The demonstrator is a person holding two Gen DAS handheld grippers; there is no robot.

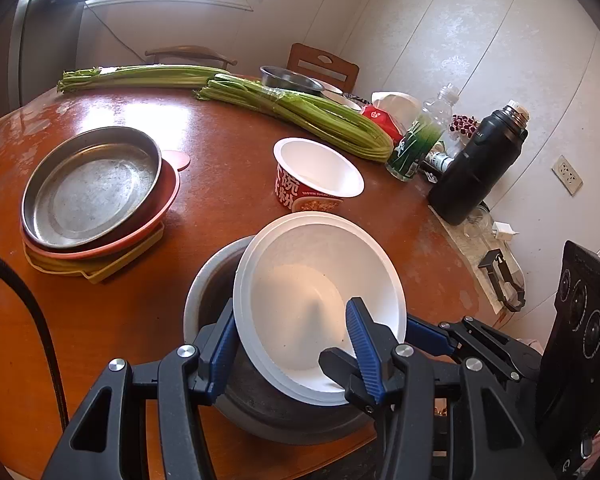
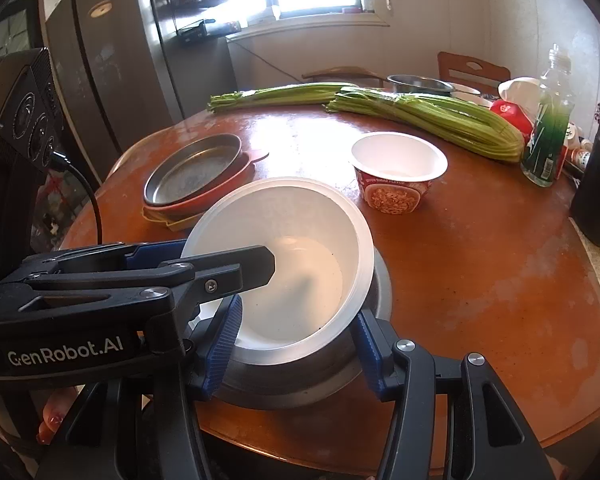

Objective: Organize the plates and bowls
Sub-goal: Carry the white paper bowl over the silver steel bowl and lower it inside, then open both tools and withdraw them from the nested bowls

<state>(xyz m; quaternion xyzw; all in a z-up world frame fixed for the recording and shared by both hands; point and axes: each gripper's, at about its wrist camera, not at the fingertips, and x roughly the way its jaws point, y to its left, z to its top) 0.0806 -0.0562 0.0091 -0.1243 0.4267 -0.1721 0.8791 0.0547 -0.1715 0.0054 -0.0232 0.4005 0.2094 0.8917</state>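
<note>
A white bowl [image 1: 320, 280] [image 2: 300, 240] hangs tilted over a grey metal bowl [image 1: 204, 292] [image 2: 380, 280] near the round table's front edge. My left gripper [image 1: 292, 308] [image 2: 224, 256] is shut on the white bowl's wall, one finger inside and one outside. My right gripper [image 2: 296, 312] clamps the bowl's near part from the other side. One of its blue fingers [image 1: 428, 334] touches the outer rim. To the left, a metal plate [image 1: 92, 188] [image 2: 196, 168] sits on a red plate and a yellow tray. A red paper noodle bowl [image 1: 316, 172] [image 2: 398, 168] stands beyond.
Two celery bundles [image 1: 300, 112] [image 2: 420, 116] lie across the far table. A second metal bowl [image 1: 288, 78] sits behind them. A green-labelled bottle [image 2: 548, 132] and a black flask [image 1: 476, 164] stand at the right edge. A black cable [image 1: 32, 300] hangs at left.
</note>
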